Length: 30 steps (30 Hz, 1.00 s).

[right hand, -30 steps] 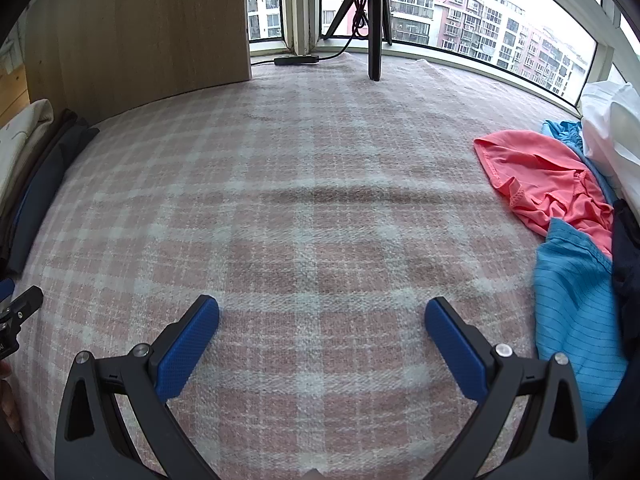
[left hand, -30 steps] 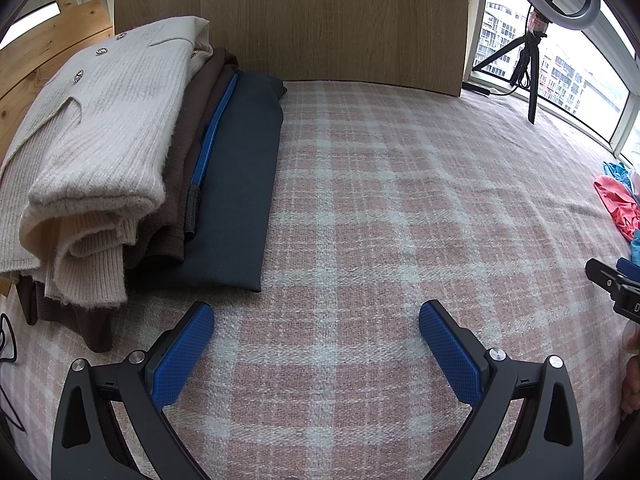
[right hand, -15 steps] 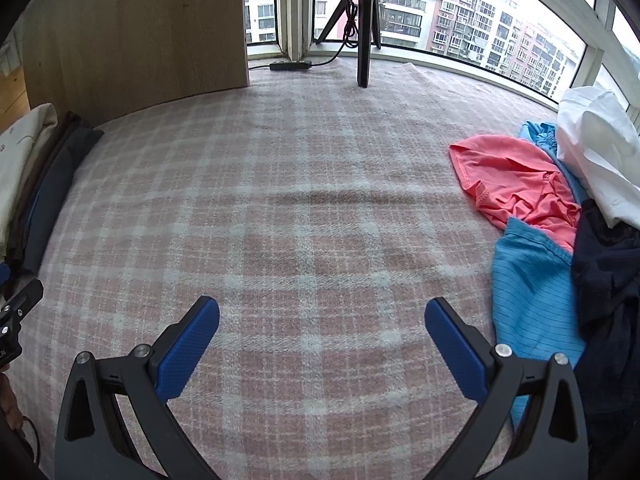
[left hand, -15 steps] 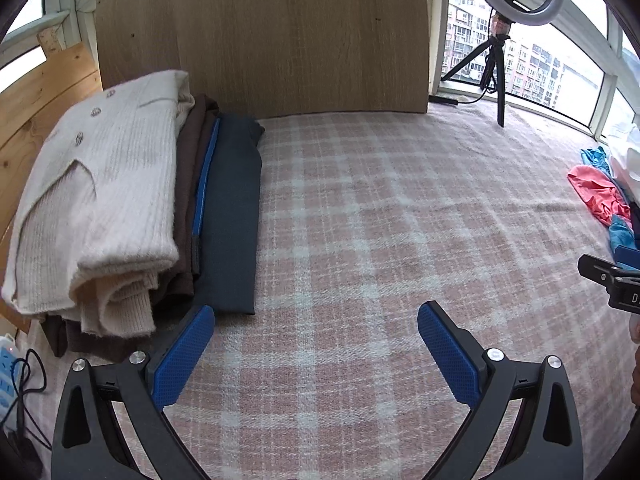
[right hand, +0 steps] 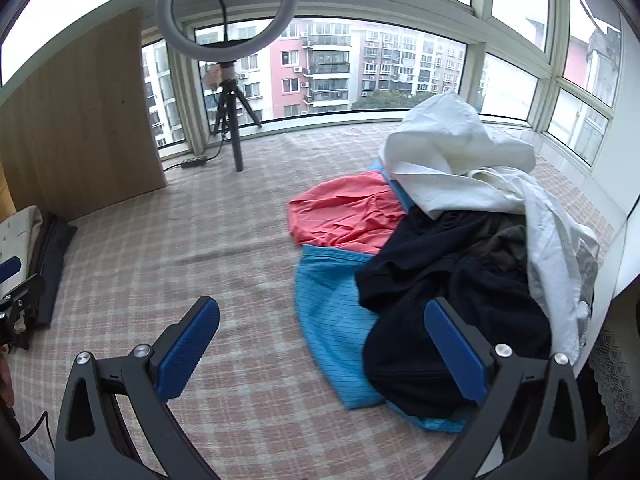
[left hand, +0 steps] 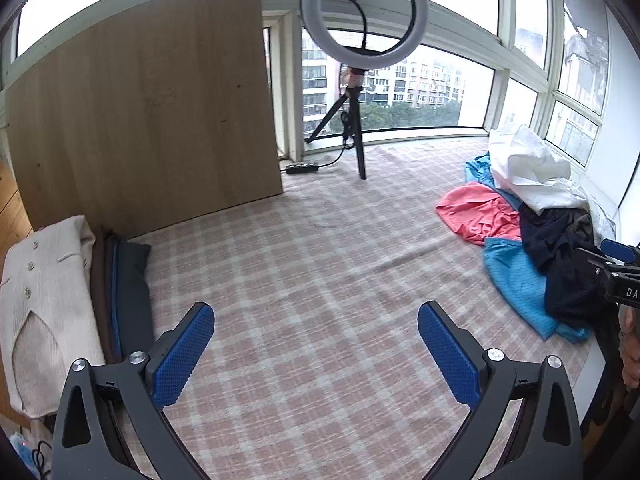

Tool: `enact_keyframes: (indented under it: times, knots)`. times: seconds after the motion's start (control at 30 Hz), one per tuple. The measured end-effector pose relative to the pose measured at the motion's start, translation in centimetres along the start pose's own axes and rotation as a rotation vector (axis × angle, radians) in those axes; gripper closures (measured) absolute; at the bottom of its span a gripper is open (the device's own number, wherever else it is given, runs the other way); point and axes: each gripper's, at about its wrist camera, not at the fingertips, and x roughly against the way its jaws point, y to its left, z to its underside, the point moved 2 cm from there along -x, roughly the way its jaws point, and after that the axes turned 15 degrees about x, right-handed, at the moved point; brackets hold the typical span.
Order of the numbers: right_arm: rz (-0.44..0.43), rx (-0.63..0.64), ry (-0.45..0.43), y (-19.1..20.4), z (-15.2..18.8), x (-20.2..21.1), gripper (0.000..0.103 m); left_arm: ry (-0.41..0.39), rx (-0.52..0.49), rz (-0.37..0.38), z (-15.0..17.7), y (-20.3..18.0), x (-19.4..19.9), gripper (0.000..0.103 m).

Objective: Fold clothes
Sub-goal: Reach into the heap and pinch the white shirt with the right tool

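My left gripper [left hand: 316,342] is spread wide with nothing between its two blue pads, hovering over the pink plaid blanket [left hand: 304,264]. My right gripper [right hand: 322,342] is spread just as wide and also holds nothing.

Off to the left of my left gripper lies one folded stack [left hand: 80,300]: I count a cream knit cardigan [left hand: 40,308] with buttons on top, a brown piece [left hand: 98,280] under it, then a thin blue edge, and a dark grey piece [left hand: 134,288] at the bottom. That makes four layers as far as I can tell.

Ahead and to the right of my right gripper sits one loose heap of unfolded clothes. I count five garments for certain: a coral one [right hand: 344,216] lying flat at the heap's near-left edge, a sky-blue striped one [right hand: 332,320] spread toward me, a black one [right hand: 452,304] draped over the blue, a grey-brown one [right hand: 508,244] tucked into the black, and a white one [right hand: 460,160] piled at the back and trailing down the right side. My right pad sits in front of the black garment, not touching it.

Straight ahead, well beyond both grippers, stands one ring light [right hand: 228,12] on one tripod [right hand: 232,120], with one power strip [right hand: 194,161] beside its feet. One wooden board [left hand: 152,116] leans upright behind the folded stack.
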Motion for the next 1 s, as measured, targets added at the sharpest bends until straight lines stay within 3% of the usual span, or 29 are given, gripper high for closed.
enact_keyframes:
  times: [0.23, 0.43, 0.53, 0.7, 0.87, 0.9, 0.97, 1.0]
  knots:
    - [0.128, -0.141, -0.012, -12.6, 1.6, 1.3, 0.0, -0.01, -0.084, 0.109, -2.8, -10.8, -1.6, 0.001]
    - [0.151, -0.204, 0.034, -25.4, 2.4, -1.5, 0.0, 0.018, -0.147, 0.177, -5.8, -23.0, -6.0, 0.001]
    - [0.105, -0.225, 0.076, -31.0, 2.8, -3.9, 0.0, 0.029, -0.199, 0.204, -6.8, -29.5, -8.7, 0.001]
    - [0.065, -0.223, 0.144, -37.9, 3.7, -8.5, 0.0, 0.073, -0.301, 0.184, -7.5, -38.4, -14.2, 0.001]
    - [-0.09, -0.262, 0.173, -41.0, 4.8, -12.7, 0.002, 0.106, -0.394, 0.096, -8.0, -43.4, -20.1, 0.001]
    - [-0.134, -0.272, 0.177, -41.2, 4.9, -13.4, 0.008, 0.119, -0.402, 0.086, -8.1, -43.9, -21.3, 0.001]
    - [-0.25, -0.291, 0.185, -40.9, 5.0, -14.6, 0.034, 0.145, -0.412, 0.071, -8.4, -44.9, -23.4, 0.007]
    - [-0.314, -0.302, 0.191, -40.7, 4.9, -15.1, 0.055, 0.165, -0.409, 0.071, -8.5, -45.2, -24.3, 0.023]
